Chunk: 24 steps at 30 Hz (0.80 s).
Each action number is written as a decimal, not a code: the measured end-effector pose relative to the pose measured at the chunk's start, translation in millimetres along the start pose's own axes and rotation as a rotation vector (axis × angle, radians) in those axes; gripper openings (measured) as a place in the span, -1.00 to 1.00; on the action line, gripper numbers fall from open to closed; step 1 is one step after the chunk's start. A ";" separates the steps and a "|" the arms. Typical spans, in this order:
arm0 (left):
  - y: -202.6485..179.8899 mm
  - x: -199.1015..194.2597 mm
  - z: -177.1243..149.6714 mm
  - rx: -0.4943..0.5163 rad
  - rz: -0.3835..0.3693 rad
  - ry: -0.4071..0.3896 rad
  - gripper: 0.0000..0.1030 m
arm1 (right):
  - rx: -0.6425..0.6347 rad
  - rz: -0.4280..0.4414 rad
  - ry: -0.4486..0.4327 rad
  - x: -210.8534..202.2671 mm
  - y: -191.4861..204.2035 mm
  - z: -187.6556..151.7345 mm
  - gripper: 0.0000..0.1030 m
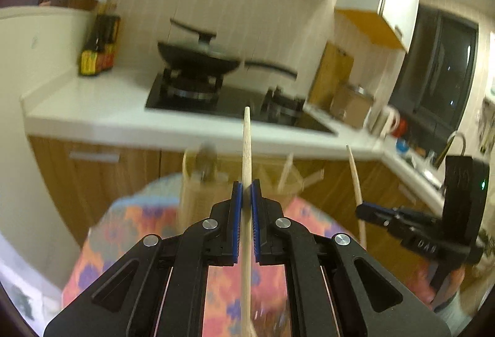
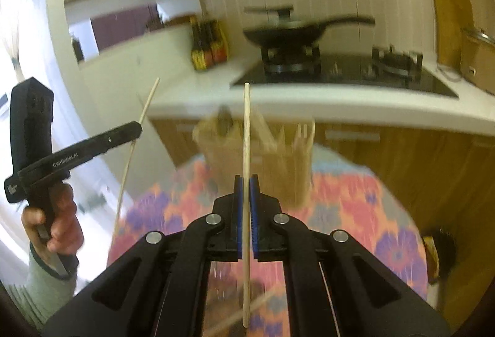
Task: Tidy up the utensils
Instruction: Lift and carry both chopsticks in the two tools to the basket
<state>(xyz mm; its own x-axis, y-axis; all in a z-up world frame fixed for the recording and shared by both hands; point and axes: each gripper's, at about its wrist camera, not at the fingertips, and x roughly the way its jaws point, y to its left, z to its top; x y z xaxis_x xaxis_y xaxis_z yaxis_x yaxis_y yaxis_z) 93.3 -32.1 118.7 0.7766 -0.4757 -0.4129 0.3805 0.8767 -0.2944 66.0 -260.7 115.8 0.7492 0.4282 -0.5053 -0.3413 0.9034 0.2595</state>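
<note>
My left gripper (image 1: 246, 187) is shut on a wooden chopstick (image 1: 246, 145) that stands upright between its blue pads. My right gripper (image 2: 246, 182) is shut on another wooden chopstick (image 2: 246, 126), also upright. Each gripper shows in the other's view: the right one (image 1: 360, 210) with its chopstick (image 1: 355, 179), the left one (image 2: 137, 128) with its chopstick (image 2: 148, 102). A woven utensil holder (image 1: 201, 198) stands ahead on the flowered tablecloth (image 1: 139, 228), holding several wooden utensils; it also shows in the right wrist view (image 2: 272, 164), blurred.
A kitchen counter (image 1: 108, 102) runs behind the table with a black wok (image 1: 198, 58) on a gas hob, sauce bottles (image 1: 97, 49) at the left and a sink with a tap (image 1: 454, 142) at the right. Wooden cabinets stand under the counter.
</note>
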 end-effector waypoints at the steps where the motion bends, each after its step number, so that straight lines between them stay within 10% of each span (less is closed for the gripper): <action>1: -2.4 2.3 6.4 0.000 -0.006 -0.013 -0.92 | 0.004 0.001 -0.023 2.6 -2.3 7.7 -0.96; 11: -21.4 67.4 71.0 0.025 -0.076 -0.202 -0.92 | 0.064 -0.043 -0.360 18.3 -37.1 113.3 -0.95; 24: -1.6 142.5 45.1 0.013 0.031 -0.253 -0.91 | 0.024 -0.133 -0.393 102.7 -65.0 95.1 -0.95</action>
<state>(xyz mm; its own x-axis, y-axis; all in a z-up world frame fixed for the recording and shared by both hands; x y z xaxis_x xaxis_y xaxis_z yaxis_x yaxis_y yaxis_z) 226.0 -98.1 99.2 0.8886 -0.4166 -0.1920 0.3594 0.8924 -0.2727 219.1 -277.5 125.4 0.9471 0.2631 -0.1837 -0.2177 0.9475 0.2344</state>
